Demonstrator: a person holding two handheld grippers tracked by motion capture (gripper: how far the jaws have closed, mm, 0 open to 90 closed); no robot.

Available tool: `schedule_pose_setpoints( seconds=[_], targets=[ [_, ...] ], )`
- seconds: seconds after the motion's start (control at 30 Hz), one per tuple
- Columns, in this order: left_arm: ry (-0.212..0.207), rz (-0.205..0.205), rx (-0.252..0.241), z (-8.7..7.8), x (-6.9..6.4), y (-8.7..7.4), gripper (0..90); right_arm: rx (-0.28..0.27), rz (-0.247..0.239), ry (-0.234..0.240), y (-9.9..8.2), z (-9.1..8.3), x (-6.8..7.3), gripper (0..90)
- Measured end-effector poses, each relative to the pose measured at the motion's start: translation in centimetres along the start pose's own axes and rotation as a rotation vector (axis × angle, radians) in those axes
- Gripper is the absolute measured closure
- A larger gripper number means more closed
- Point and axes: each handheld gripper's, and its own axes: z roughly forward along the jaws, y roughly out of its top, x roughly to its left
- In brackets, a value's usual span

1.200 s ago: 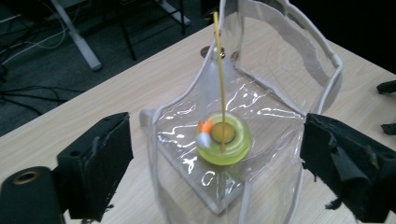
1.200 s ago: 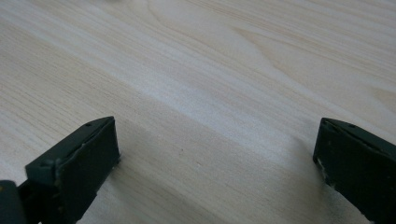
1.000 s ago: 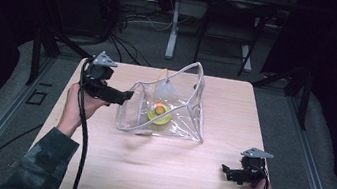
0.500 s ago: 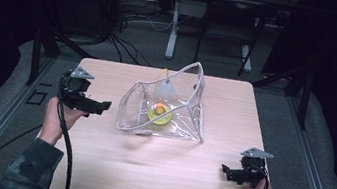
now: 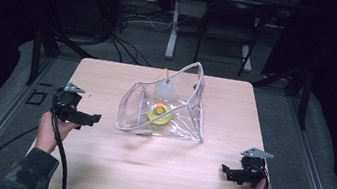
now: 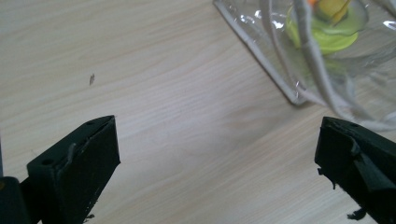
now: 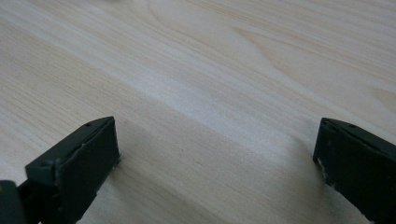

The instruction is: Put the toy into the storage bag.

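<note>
Left claw (image 6: 217,172) gapes beside crinkly clear pouch (image 6: 327,60).

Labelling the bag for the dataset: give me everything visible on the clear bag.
The clear bag looks like soft transparent plastic with pale piped edges and a looped handle. It stands open and slumped near the table's middle, resting on the wood. Inside lie a yellow-green disc and a small orange piece. Neither set of tongs touches it.

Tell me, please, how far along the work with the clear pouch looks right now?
Done: the yellow-green item sits inside the clear pouch, which stands open. In hand: nothing; the left gripper and right gripper are open, apart from it. Left: probably closing the pouch.
</note>
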Motion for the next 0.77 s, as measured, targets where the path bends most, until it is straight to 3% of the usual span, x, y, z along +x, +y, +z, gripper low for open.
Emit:
schedule_pose_setpoints(
  seconds=[0.47,0.77],
  targets=[
    [-0.035,-0.069,0.046,2.3,1.0,-3.8,0.0,0.001,-0.001,-0.001,0.0,0.0,0.0,0.0],
    [-0.069,-0.119,0.071,3.2,1.9,-5.0,0.0,0.002,-0.001,-0.001,0.0,0.0,0.0,0.0]
  ],
)
